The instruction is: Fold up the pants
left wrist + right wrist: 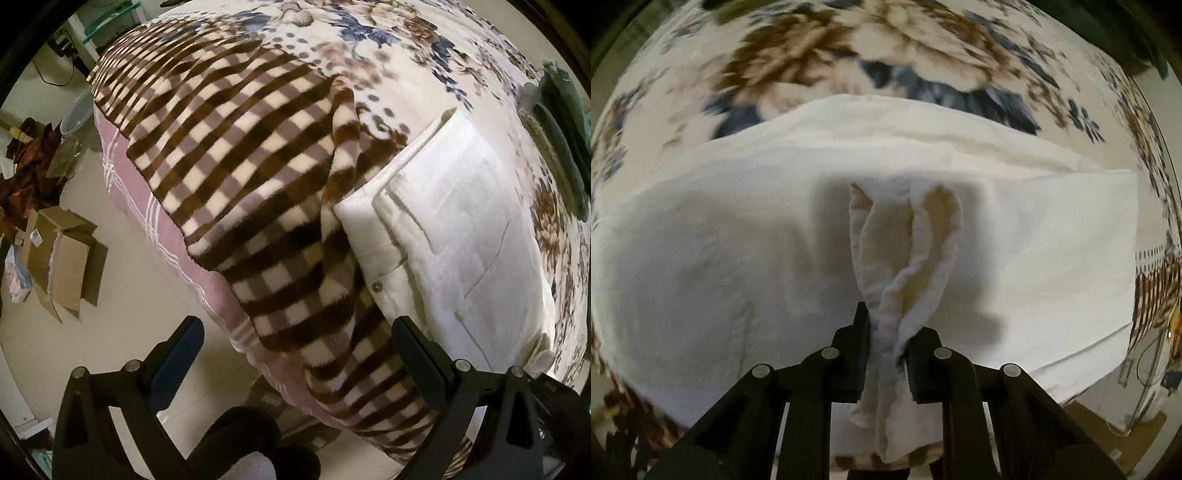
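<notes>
The white pants (458, 229) lie folded on the floral bedspread (369, 48), waistband and button toward the checked blanket. My left gripper (299, 354) is open and empty, held over the bed's edge just left of the pants. In the right wrist view the pants (738, 258) spread wide below me. My right gripper (886, 347) is shut on a bunched hem of the pants (905, 251), lifted above the flat layers.
A brown checked blanket (236, 166) covers the bed's left side over a pink sheet (207, 280). Cardboard boxes (62, 254) and clutter sit on the floor at left. A green item (561, 136) lies at the bed's right. The floral bedspread (886, 55) extends beyond the pants.
</notes>
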### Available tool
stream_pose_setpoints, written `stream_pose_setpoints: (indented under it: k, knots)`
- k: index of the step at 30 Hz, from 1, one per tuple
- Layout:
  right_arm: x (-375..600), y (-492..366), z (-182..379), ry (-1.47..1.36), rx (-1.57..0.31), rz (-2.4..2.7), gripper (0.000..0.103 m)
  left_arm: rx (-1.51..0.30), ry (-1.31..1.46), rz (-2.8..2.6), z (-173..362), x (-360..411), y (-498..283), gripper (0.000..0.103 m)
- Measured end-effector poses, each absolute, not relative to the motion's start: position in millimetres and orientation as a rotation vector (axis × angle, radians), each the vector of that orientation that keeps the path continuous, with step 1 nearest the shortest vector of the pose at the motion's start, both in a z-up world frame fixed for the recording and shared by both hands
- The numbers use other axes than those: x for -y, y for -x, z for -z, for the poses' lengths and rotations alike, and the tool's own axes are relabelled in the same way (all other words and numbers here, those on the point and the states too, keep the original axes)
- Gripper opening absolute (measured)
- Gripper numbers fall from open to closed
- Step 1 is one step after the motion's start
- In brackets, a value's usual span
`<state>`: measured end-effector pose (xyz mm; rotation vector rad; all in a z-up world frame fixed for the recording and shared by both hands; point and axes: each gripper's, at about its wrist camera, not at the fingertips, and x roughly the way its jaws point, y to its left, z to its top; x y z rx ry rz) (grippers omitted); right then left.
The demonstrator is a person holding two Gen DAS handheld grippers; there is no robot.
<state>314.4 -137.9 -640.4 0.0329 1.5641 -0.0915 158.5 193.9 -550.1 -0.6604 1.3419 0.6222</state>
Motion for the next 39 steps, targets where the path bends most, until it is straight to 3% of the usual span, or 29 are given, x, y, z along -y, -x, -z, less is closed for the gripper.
stream_pose_setpoints:
  k: [2, 5, 7, 8, 9, 12, 15, 16, 18, 27, 29, 31, 33, 39]
  knots:
    - [132, -308, 640, 0.008, -1.579, 0.039, 0.018, -1.343, 0.659, -0.625, 551, -193, -157, 0.103]
    - [133, -302, 639, 0.034, -1.578, -0.029, 0.031, -1.325, 0.681, -0.622, 552, -195, -158, 0.103]
    - [141, -297, 636, -0.1, -1.599, -0.117, 0.056, -1.289, 0.712, -0.609, 550, -199, -157, 0.103]
    - [145, -294, 635, -0.169, -1.603, -0.152, 0.074, -1.261, 0.748, -0.597, 549, -201, -157, 0.103]
    - [152, -292, 632, -0.236, -1.598, -0.173, 0.078, -1.234, 0.793, -0.581, 549, -203, -157, 0.103]
    - [181, -283, 618, -0.338, -1.551, -0.129, 0.079, -1.136, 0.978, -0.546, 560, -215, -157, 0.103]
    - [215, -279, 616, -0.346, -1.559, -0.054, 0.079, -1.072, 1.111, -0.511, 575, -223, -163, 0.094]
    - [220, -284, 616, -0.347, -1.566, -0.036, 0.079, -1.049, 1.132, -0.511, 577, -222, -165, 0.08]
    - [237, -280, 623, -0.346, -1.577, 0.009, 0.079, -1.018, 1.168, -0.487, 587, -225, -170, 0.062]
    - [263, -281, 642, -0.383, -1.601, 0.04, 0.079, -0.964, 1.263, -0.47, 613, -232, -183, 0.07]
    - [260, -278, 643, -0.4, -1.607, 0.031, 0.079, -0.932, 1.214, -0.483, 602, -227, -184, 0.057]
    - [263, -275, 639, -0.39, -1.601, 0.019, 0.079, -0.916, 1.133, -0.496, 585, -219, -182, 0.033]
    - [258, -273, 636, -0.369, -1.594, 0.008, 0.079, -0.868, 1.124, -0.473, 566, -215, -173, 0.028]
    - [249, -279, 642, -0.385, -1.6, -0.015, 0.079, -0.812, 1.163, -0.382, 551, -218, -169, 0.03]
